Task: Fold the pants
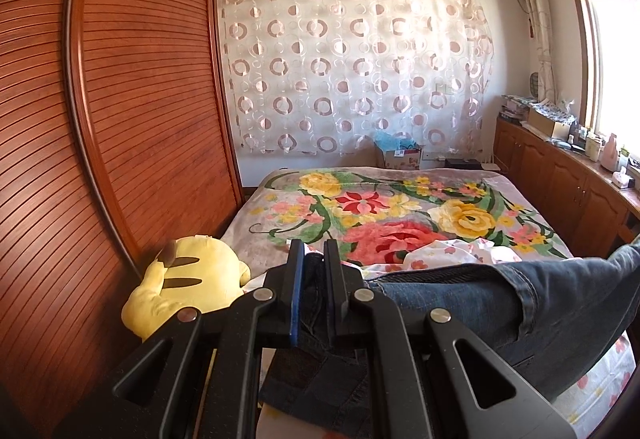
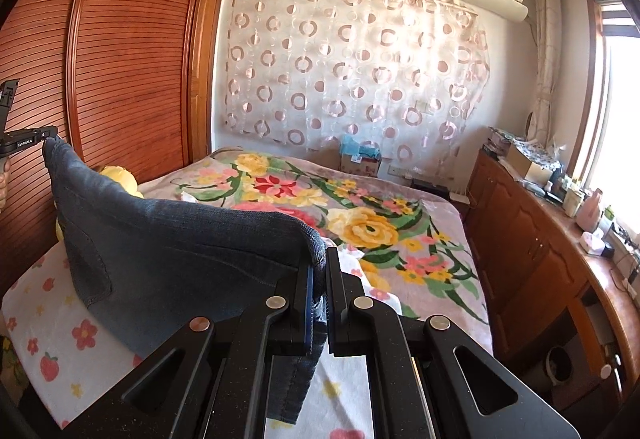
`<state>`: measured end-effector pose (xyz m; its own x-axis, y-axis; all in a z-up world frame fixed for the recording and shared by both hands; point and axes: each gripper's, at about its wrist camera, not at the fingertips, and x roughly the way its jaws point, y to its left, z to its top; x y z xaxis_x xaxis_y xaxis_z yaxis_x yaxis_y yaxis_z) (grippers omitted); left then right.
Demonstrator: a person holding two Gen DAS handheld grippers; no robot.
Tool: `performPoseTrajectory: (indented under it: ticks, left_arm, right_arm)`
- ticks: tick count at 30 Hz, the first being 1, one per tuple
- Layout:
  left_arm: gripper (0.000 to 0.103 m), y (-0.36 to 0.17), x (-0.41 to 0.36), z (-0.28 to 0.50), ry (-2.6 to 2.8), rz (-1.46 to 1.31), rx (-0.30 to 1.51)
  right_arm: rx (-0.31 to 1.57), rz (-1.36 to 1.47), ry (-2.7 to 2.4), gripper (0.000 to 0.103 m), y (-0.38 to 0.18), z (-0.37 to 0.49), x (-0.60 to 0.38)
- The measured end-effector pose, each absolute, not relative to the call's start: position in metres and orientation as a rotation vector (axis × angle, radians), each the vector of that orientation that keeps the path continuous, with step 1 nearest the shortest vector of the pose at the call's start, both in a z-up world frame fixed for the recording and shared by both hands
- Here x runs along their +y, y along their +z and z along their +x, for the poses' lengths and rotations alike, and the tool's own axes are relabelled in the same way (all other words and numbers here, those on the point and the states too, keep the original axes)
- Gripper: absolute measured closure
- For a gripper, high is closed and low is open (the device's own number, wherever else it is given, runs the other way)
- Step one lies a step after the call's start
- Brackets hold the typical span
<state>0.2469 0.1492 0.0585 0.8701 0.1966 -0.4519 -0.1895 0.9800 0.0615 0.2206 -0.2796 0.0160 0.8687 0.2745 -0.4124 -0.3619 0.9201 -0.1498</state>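
Jeans (image 2: 172, 239) lifted off near end of bed (image 2: 400, 239), stretched taut | left gripper (image 1: 314, 259) clamped on left edge | right gripper (image 2: 320, 267) pinching right edge | looks like spreading denim flat before folding, tbh

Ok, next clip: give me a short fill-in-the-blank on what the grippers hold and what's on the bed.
1. Both the left gripper and the right gripper are shut on the blue denim ____.
2. The plush toy beside the wardrobe is ____ in colour.
3. The blanket on the bed is printed with ____.

Missing words: pants; yellow; flowers
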Motion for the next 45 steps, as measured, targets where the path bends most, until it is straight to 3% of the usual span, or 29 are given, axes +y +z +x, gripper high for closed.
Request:
performPoseTrajectory:
  ticks: [1, 2, 9, 15, 18, 21, 23, 28, 45]
  left_arm:
    - [0.092, 0.057, 0.149, 0.253, 0.204, 0.018, 0.476]
    - [0.099, 0.056, 0.149, 0.258, 0.208, 0.022, 0.477]
    - [0.099, 0.036, 0.147, 0.299, 0.228, 0.059, 0.514]
    - [0.099, -0.002, 0.155, 0.325, 0.207, 0.006, 0.619]
    - [0.090, -0.022, 0.157, 0.331, 0.202, 0.007, 0.672]
    - [0.075, -0.038, 0.160, 0.337, 0.199, 0.009, 0.721]
    - [0.056, -0.049, 0.161, 0.341, 0.173, -0.007, 0.755]
    - [0.051, -0.062, 0.158, 0.351, 0.132, -0.012, 0.786]
    - [0.051, -0.090, 0.165, 0.418, 0.033, -0.074, 0.842]
  right_arm:
    - [0.401, -0.227, 0.336, 0.099, 0.015, 0.226, -0.278]
    - [0.405, -0.230, 0.337, 0.099, 0.014, 0.231, -0.277]
    - [0.463, -0.265, 0.351, 0.099, -0.005, 0.272, -0.263]
    - [0.628, -0.316, 0.286, 0.099, -0.057, 0.333, -0.258]
    - [0.704, -0.309, 0.270, 0.099, -0.082, 0.348, -0.263]
    - [0.715, -0.293, 0.268, 0.099, -0.088, 0.348, -0.269]
    - [0.715, -0.277, 0.269, 0.099, -0.085, 0.349, -0.271]
    - [0.715, -0.268, 0.278, 0.099, -0.079, 0.357, -0.277]
    - [0.731, -0.231, 0.307, 0.099, -0.092, 0.376, -0.277]
